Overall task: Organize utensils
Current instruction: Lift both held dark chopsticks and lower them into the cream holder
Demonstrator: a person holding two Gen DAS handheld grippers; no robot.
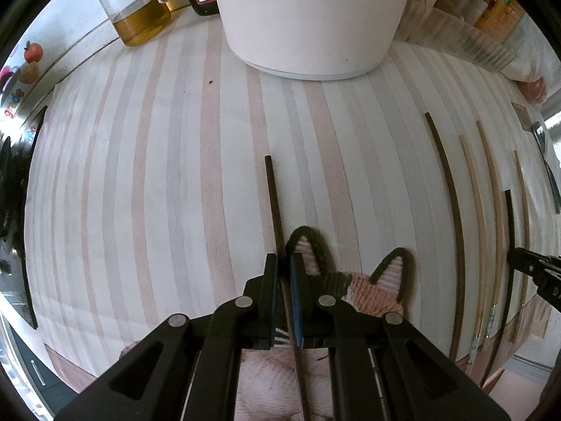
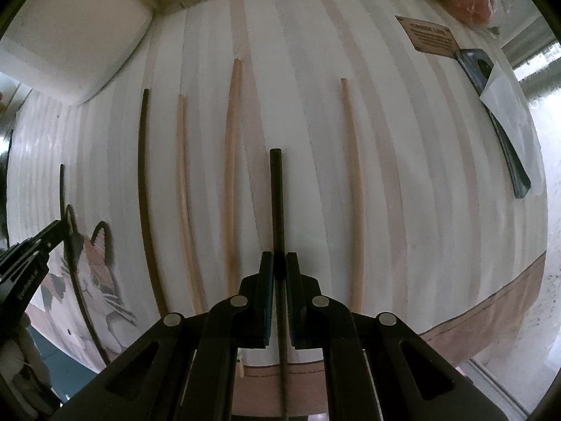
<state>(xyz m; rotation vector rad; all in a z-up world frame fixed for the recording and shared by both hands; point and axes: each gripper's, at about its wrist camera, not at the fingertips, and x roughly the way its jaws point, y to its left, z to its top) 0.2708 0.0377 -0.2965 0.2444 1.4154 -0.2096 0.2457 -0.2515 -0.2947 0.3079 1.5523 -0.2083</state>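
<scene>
A dark chopstick (image 1: 277, 210) is pinched by the left gripper (image 1: 284, 263) above the cat mat (image 1: 368, 287). Another dark chopstick (image 2: 277, 203) is clamped by the right gripper (image 2: 279, 263) over the striped cloth (image 2: 420, 175), between pale chopsticks (image 2: 354, 189).

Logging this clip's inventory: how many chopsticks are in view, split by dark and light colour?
Dark chopsticks: 3, one in the left hand-held gripper, one in the right hand-held gripper, one lying on the striped mat
Light wooden chopsticks: 3, all lying on the striped mat
Total: 6
</scene>
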